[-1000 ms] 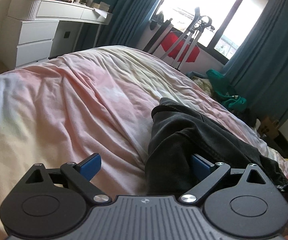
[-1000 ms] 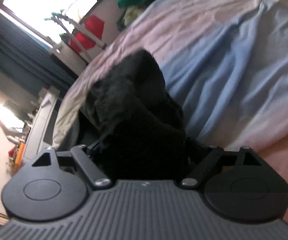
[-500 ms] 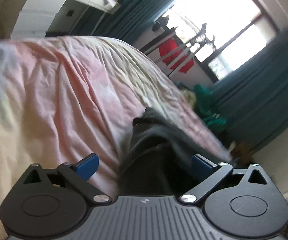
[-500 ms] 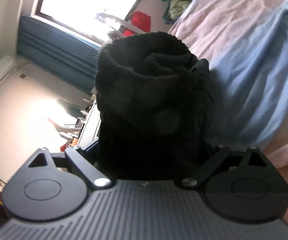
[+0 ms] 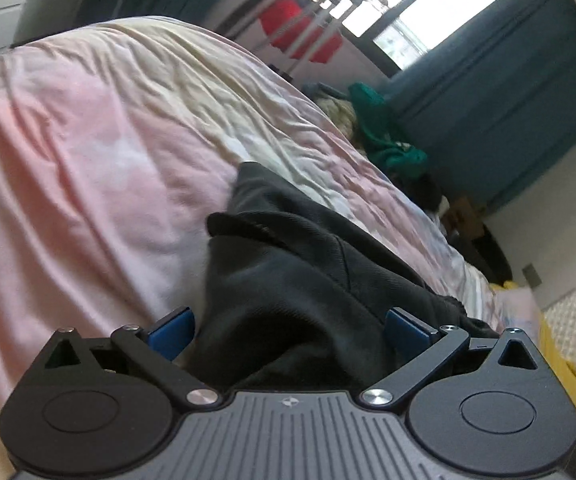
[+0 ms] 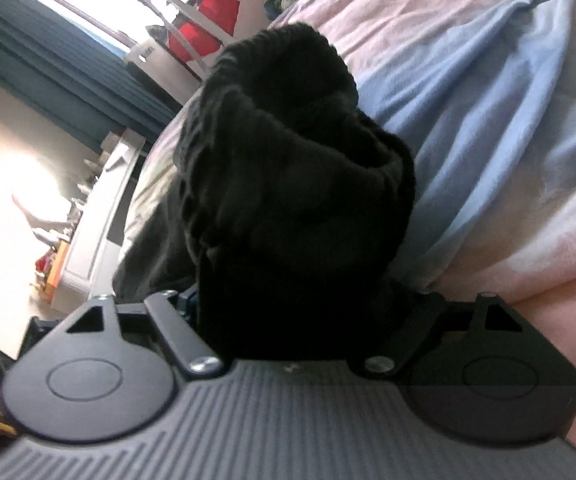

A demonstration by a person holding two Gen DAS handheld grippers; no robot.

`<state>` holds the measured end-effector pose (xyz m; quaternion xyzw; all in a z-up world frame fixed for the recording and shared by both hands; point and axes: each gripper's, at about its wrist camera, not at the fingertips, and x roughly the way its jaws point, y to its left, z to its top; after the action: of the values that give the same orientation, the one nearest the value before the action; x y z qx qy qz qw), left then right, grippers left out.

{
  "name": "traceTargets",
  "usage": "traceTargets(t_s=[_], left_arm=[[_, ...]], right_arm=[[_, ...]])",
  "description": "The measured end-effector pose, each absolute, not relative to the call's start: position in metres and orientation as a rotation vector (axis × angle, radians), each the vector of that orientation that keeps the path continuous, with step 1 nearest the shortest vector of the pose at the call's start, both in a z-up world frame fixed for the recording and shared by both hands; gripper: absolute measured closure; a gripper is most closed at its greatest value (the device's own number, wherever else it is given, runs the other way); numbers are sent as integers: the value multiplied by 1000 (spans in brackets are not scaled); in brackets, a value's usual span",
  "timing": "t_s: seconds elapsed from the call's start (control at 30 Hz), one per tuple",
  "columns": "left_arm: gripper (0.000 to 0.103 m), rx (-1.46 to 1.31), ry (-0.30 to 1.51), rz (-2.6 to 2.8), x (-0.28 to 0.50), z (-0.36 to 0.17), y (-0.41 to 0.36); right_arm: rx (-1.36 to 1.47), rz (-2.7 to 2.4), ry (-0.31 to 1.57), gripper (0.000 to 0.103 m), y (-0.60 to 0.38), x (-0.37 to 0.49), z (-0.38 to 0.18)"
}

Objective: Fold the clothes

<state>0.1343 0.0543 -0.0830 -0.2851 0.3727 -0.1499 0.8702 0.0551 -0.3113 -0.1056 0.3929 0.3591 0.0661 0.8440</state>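
The black garment (image 5: pixel 308 280) lies on the bed (image 5: pixel 88 152), its long axis running away from the left gripper (image 5: pixel 288 334) toward the far foot-side edge, where the cloth trails off low at the right of the left wrist view. Its near end bunches up directly between that gripper's blue pads (image 5: pixel 172 336), which stand wide. The left pad seems just clear of the fabric; the right one has cloth against or just beside it, and no firm pinch shows, so this gripper reads as released around the cloth rather than clenched on it.

In the right wrist view the same garment (image 6: pixel 296 208) rises as a thick ribbed roll straight ahead of the right gripper (image 6: pixel 300 320), filling the gap between its fingers. Those jaws have just been closing with the roll between them. The pads are hidden in the dark cloth, so whether they now press on it cannot be told.

Both grippers sit at the garment, each at a bunched end. The coming fold probably turns on carrying one end along the long axis over the rest.
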Motion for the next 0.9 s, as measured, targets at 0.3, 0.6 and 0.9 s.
traceTargets(t_s=[0.3,0.6,0.9], left_arm=[[5,-574,811,-321,143,-96,47],[25,-412,774,-290,133,-87,28],[49,-390,684,-275,90,-63,29]], right_arm=[[853,221,648,27,-309,65,-84],[738,86,732,45,-299,66,-99],[612,14,655,60,-272,25,-69]])
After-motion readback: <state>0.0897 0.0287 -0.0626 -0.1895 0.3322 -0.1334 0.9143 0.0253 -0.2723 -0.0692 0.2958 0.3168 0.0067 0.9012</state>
